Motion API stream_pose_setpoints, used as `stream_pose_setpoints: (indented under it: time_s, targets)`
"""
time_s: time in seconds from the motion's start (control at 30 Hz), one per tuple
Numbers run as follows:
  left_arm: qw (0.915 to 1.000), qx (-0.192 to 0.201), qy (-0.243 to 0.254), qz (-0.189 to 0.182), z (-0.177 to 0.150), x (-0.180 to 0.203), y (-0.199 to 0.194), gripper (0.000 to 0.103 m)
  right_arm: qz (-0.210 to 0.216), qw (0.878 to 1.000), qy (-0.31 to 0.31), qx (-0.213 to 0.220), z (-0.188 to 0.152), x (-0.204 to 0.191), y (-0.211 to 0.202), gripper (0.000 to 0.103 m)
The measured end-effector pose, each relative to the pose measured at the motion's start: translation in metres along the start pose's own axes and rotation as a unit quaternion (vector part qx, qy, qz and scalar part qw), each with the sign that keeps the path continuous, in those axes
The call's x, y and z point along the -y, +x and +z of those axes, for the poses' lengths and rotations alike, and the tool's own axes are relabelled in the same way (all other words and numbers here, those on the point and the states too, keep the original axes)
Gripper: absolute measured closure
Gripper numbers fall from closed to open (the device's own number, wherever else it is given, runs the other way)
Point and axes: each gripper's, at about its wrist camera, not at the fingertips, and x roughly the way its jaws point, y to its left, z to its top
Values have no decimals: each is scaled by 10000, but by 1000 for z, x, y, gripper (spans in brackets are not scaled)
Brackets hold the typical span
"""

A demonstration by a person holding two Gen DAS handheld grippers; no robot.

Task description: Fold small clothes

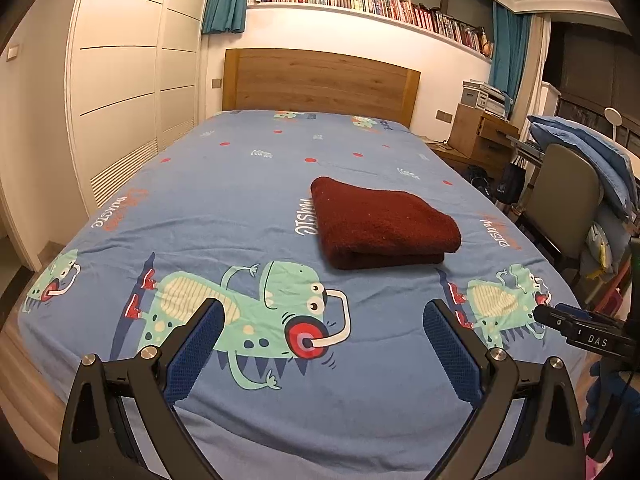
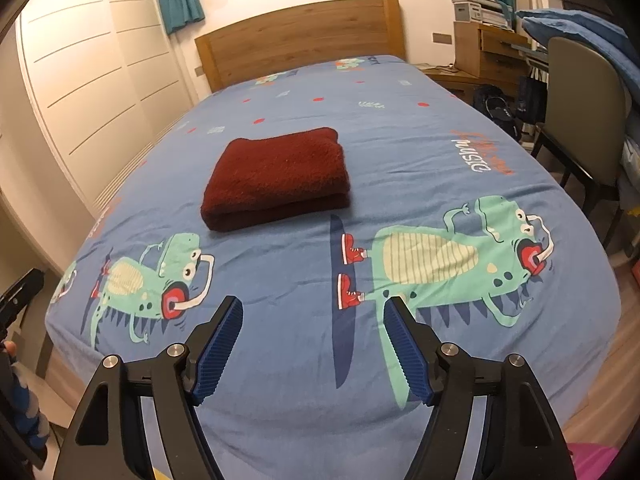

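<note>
The dark red cloth point(image 1: 382, 222) is lying folded mid-bed point(image 1: 240, 200), looking soft, thick and floppy; pinching a near corner seems best. Left gripper point(image 1: 323, 320) and right gripper point(image 2: 313, 320) are hanging spread wide, holding nothing

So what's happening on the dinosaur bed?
Someone is holding a grabber tool in each hand and folding small clothes. A dark red cloth lies folded in a neat bundle on the blue dinosaur sheet. Right now nothing is touching it. The left gripper and the right gripper both hover over the near end of the bed, short of the cloth, with their jaws open and nothing between them.
</note>
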Motion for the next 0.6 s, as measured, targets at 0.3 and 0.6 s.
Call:
stream_pose_setpoints:
  time_s: [0.3,0.6]
  targets:
    - [9999,-1,92,-88,-4,4,5,5,-24,10000,29,-50,-5,4,4,28]
    - [9996,-63,212,-152,-10,10,8,5,-13,10000,28,-58,-7,4,4,28]
